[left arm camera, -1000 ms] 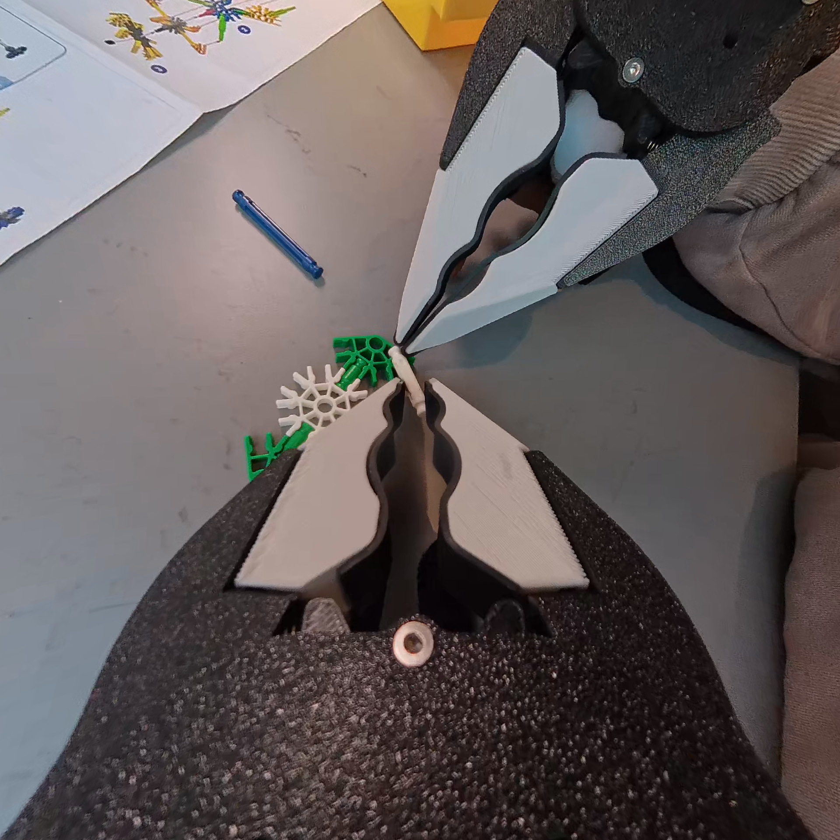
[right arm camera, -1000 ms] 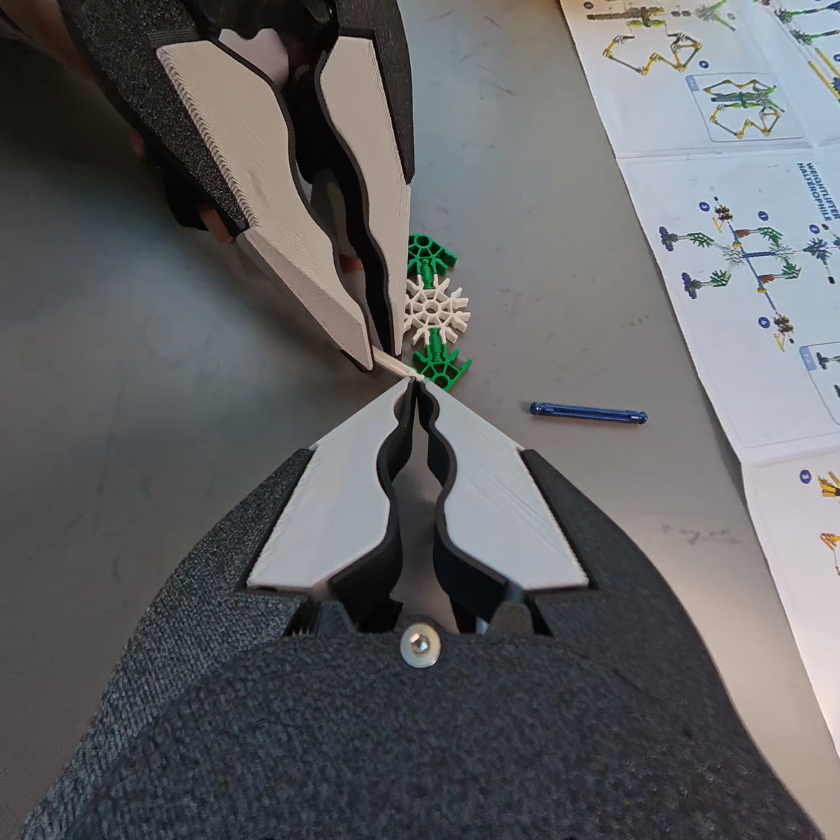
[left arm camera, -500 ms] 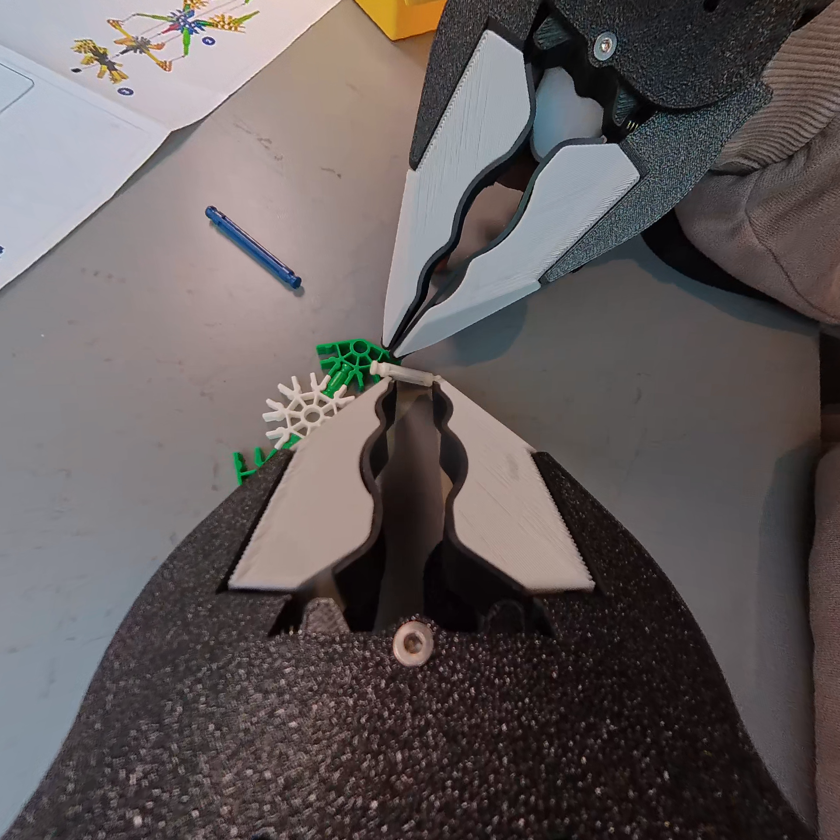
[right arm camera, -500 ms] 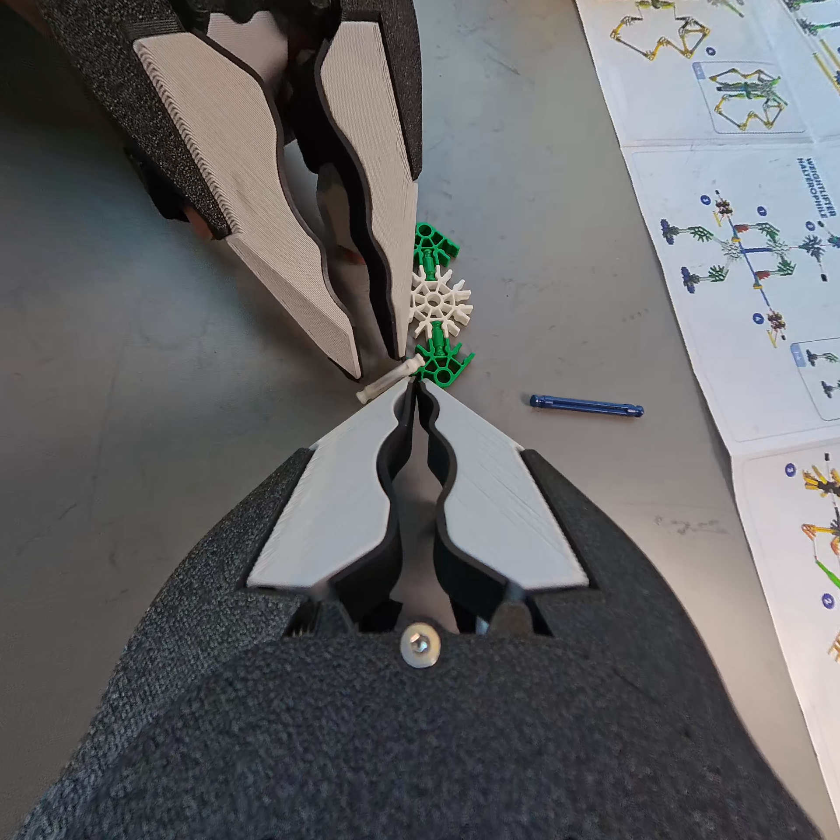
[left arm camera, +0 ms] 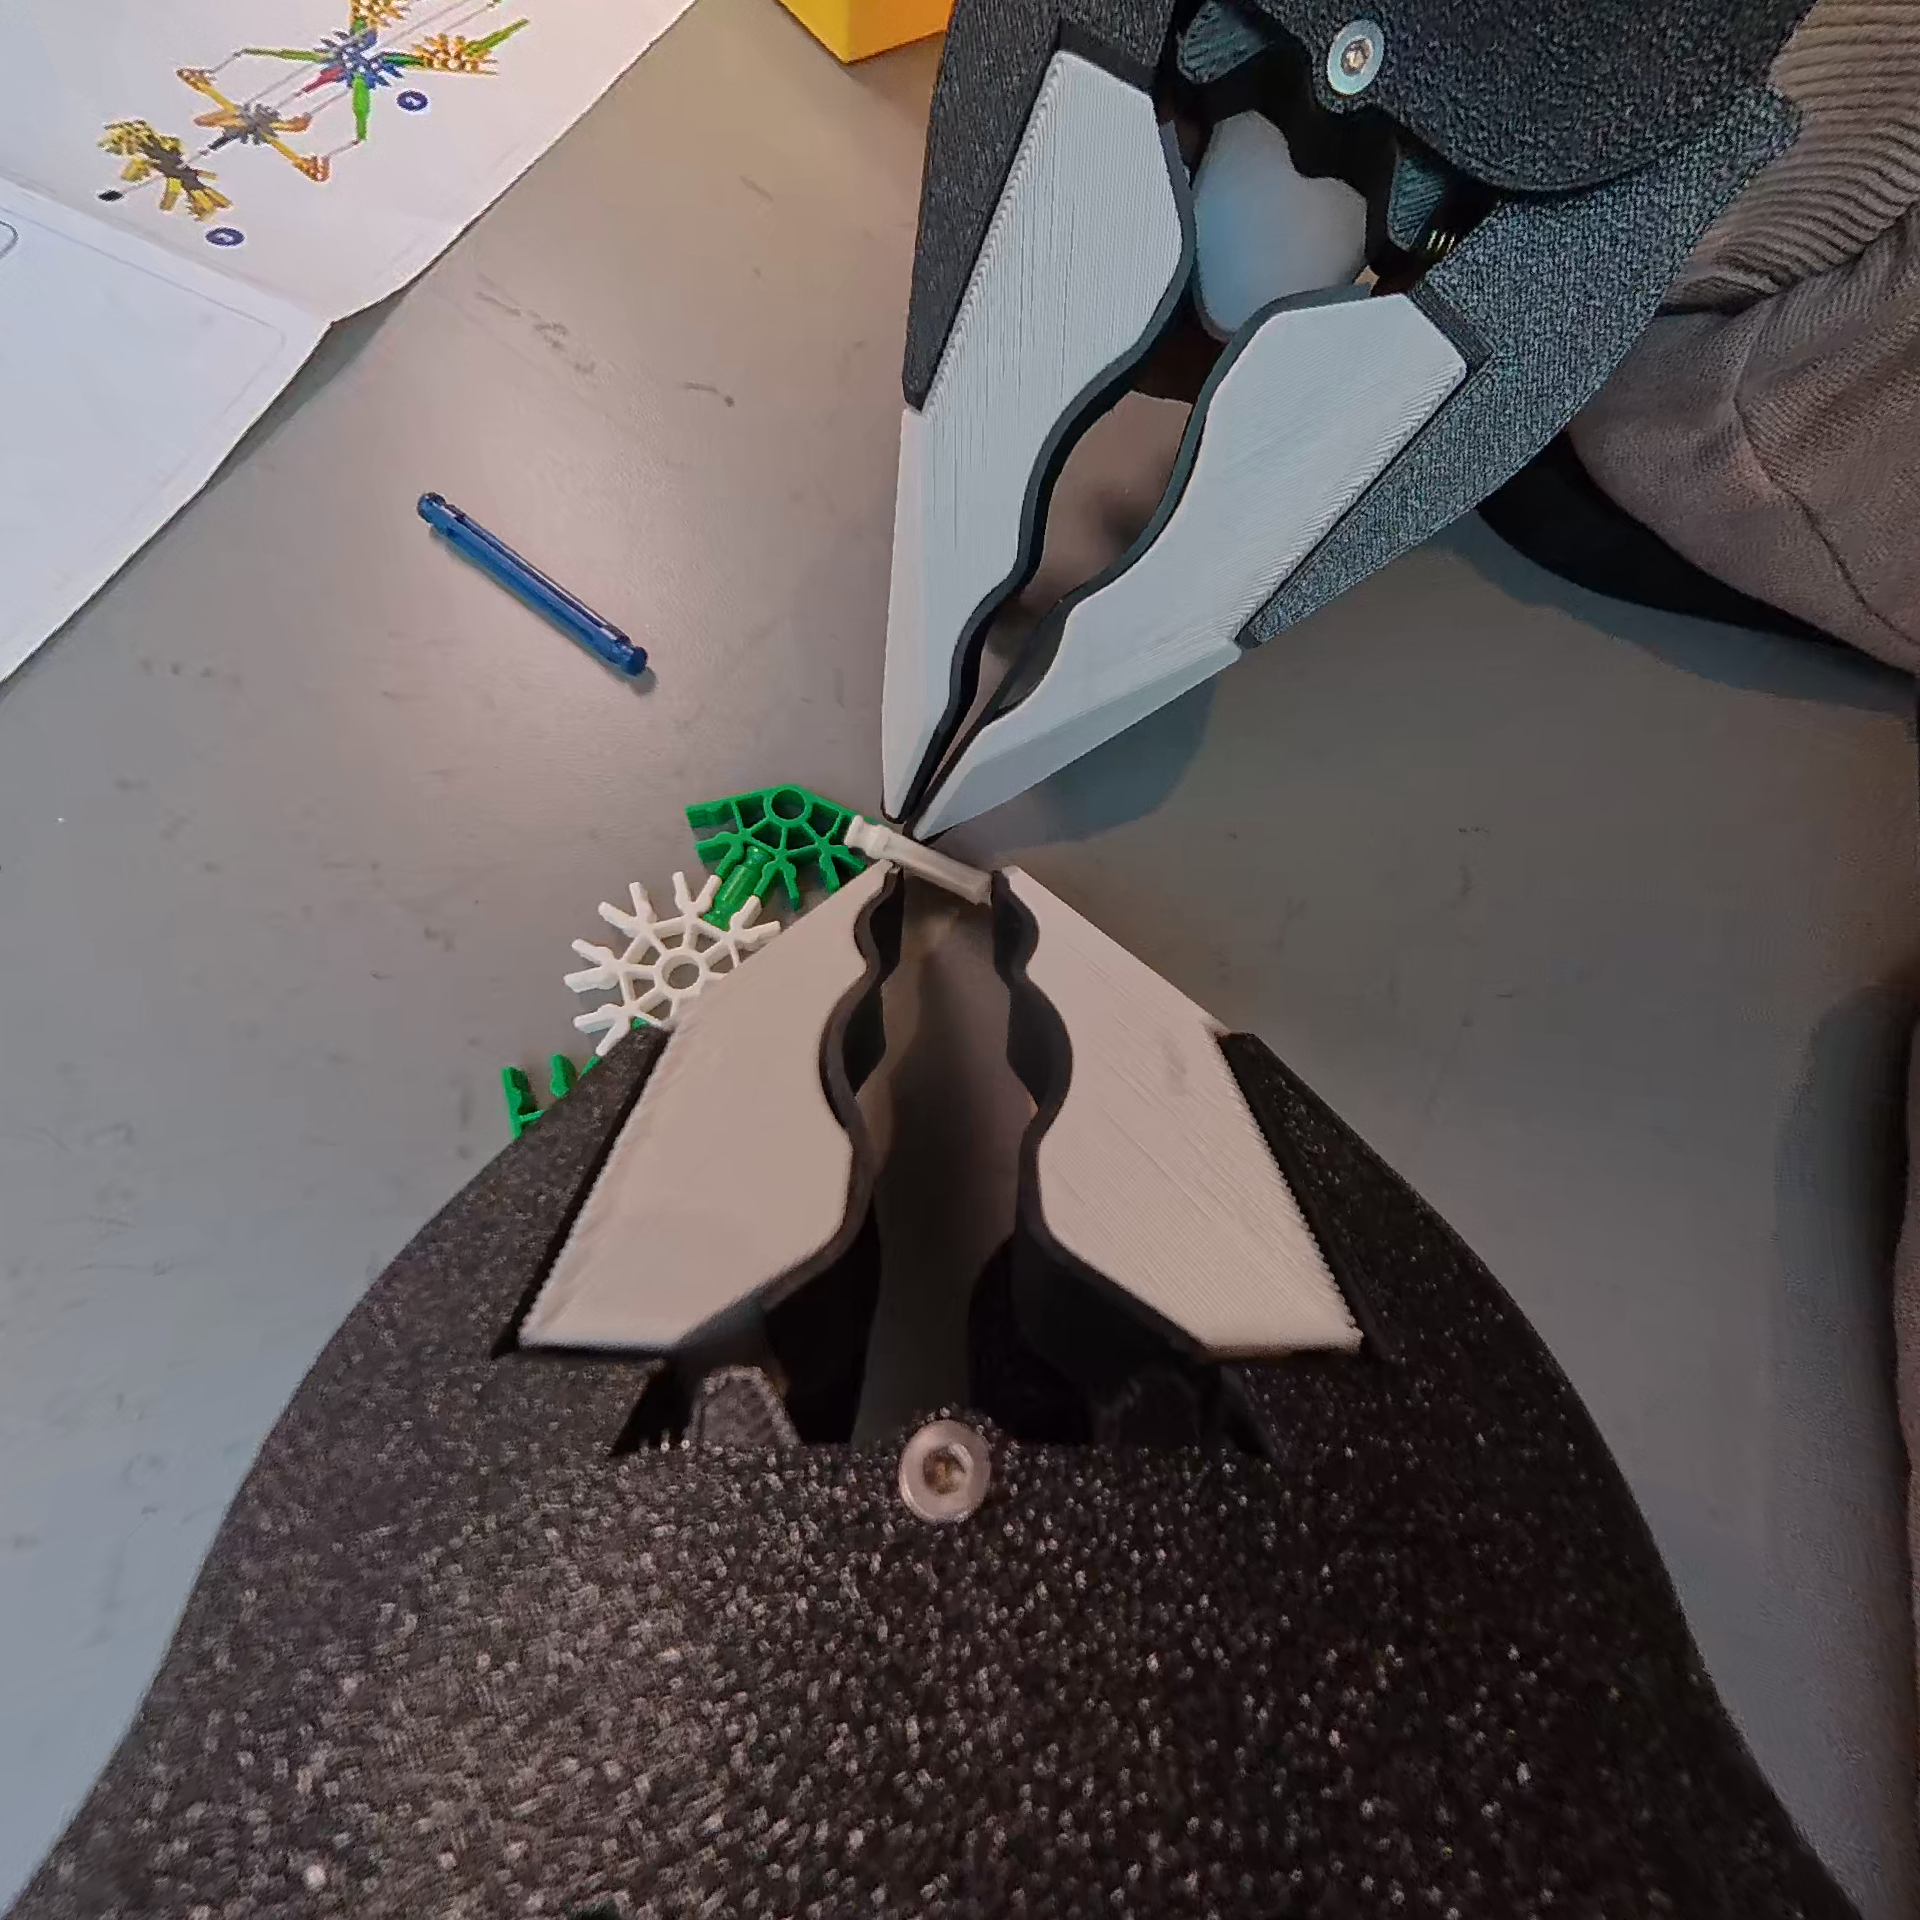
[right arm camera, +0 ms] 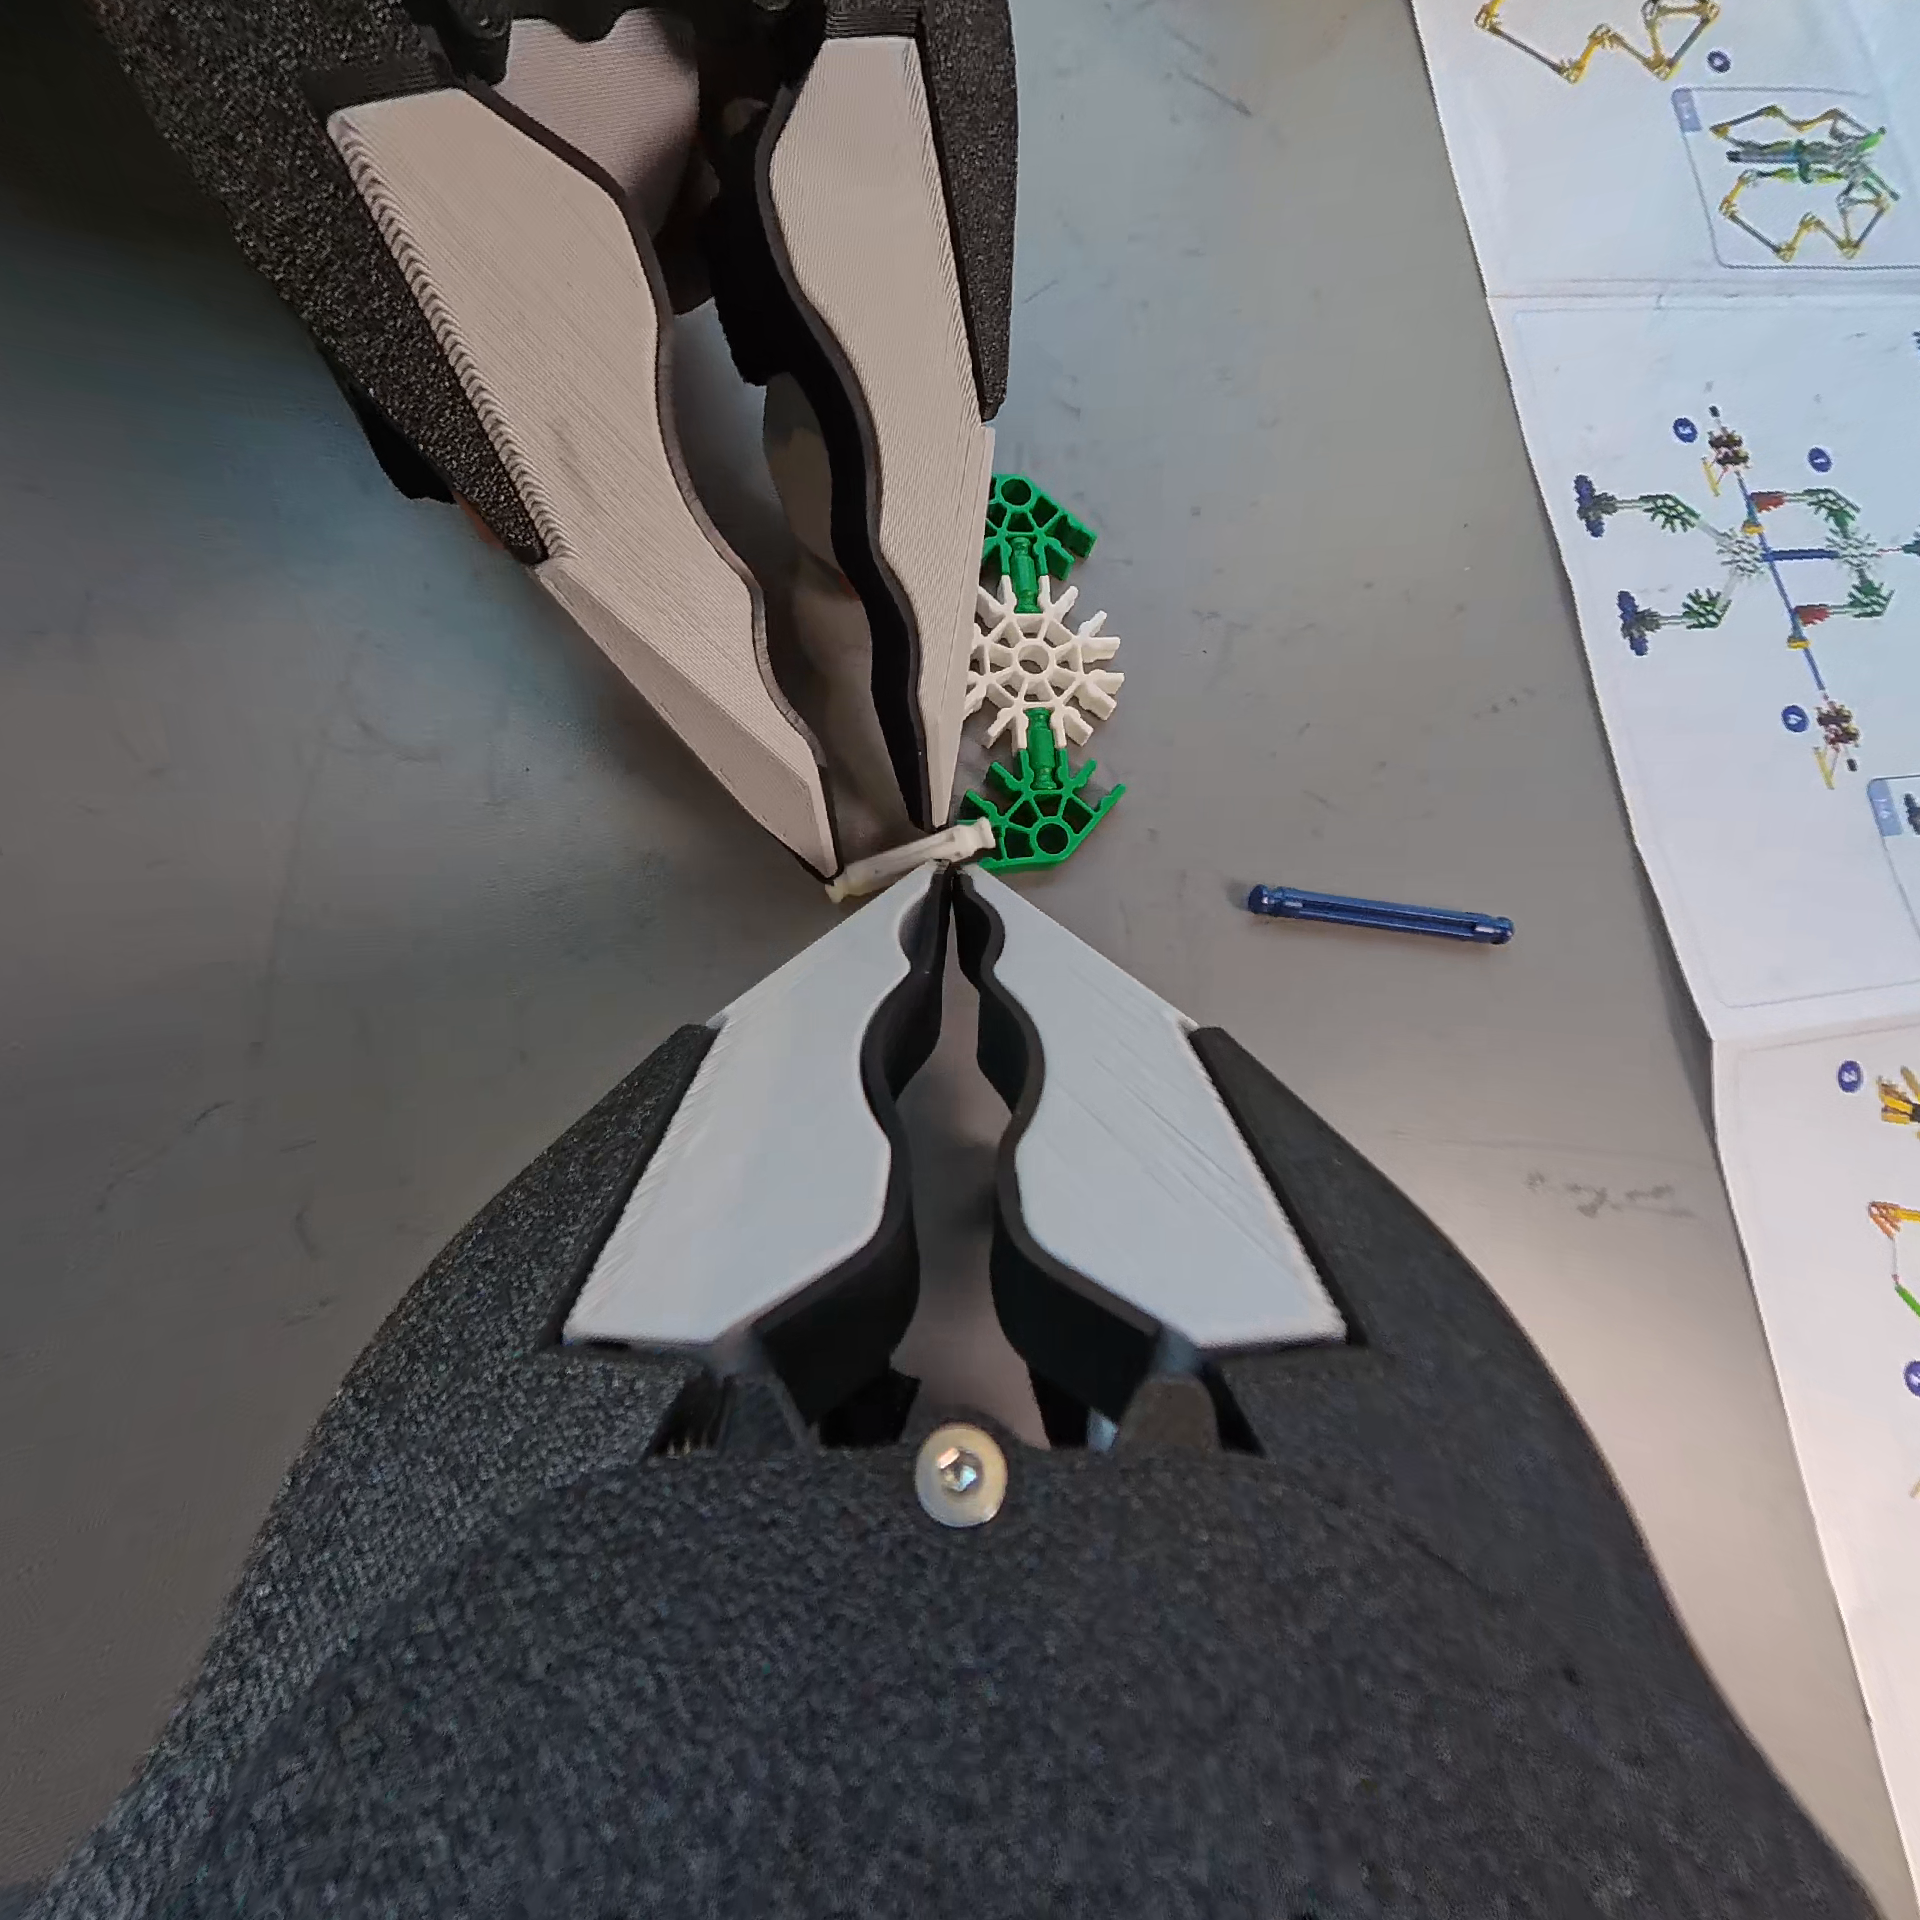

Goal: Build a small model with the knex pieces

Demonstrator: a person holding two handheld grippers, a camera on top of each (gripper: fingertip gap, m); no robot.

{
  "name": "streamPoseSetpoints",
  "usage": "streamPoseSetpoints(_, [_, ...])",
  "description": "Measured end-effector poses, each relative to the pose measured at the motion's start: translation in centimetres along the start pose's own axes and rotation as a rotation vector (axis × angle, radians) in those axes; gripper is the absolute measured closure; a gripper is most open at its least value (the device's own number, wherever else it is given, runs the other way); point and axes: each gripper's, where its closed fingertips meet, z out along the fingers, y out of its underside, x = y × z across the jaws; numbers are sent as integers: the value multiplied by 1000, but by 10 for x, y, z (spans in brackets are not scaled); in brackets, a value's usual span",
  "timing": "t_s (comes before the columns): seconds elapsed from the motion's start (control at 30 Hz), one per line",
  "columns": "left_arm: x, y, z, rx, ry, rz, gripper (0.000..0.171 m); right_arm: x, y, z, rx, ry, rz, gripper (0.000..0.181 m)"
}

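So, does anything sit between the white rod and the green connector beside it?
Nothing visible does. The right tongs pinch the white rod, whose far end meets the edge of the green connector. The open left tongs flank the rod's other end.

The left tool's black shell (left arm camera: 940, 888) hides most of the far green plastic fan connector (left arm camera: 535, 1091); the yellow box (left arm camera: 862, 26) is cut off at the top edge.

Workbench: scuffed grey tabletop (left arm camera: 312, 831), toy-kit instruction sheet (right arm camera: 1714, 623).
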Motion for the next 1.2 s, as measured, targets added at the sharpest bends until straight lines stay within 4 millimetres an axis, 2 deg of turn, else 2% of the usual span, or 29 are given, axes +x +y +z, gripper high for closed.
streamPoseSetpoints(0.23, [-4,-1,-4,11,-7,-8,153,2,-2,-2,11,5,10,181])
streamPoseSetpoints(0.37, [-8,-3,-9,21,-16,-7,152,8,-16,-7,66,42,10,181])
streamPoseSetpoints(0.43, [-17,-5,-15,23,-48,6,152,8,-20,-6,64,45,3,181])
streamPoseSetpoints(0.53, [-37,-7,-32,43,-111,5,152,8,-12,1,-8,52,-17,181])
streamPoseSetpoints(0.63, [-64,4,-48,23,-184,5,148,9,-10,3,-44,62,-23,181])
streamPoseSetpoints(0.7, [-74,15,-55,8,-187,0,145,10,-5,4,-98,80,-46,181])
streamPoseSetpoints(0.83, [-73,27,-60,4,-102,-36,140,10,-6,5,-127,77,-58,181])
streamPoseSetpoints(1.07, [-63,28,-61,16,-41,-23,140,13,-18,-2,-128,53,-49,181])
streamPoseSetpoints(1.2, [-59,32,-57,-1,-26,-13,140,6,-7,6,-225,7,-62,181])
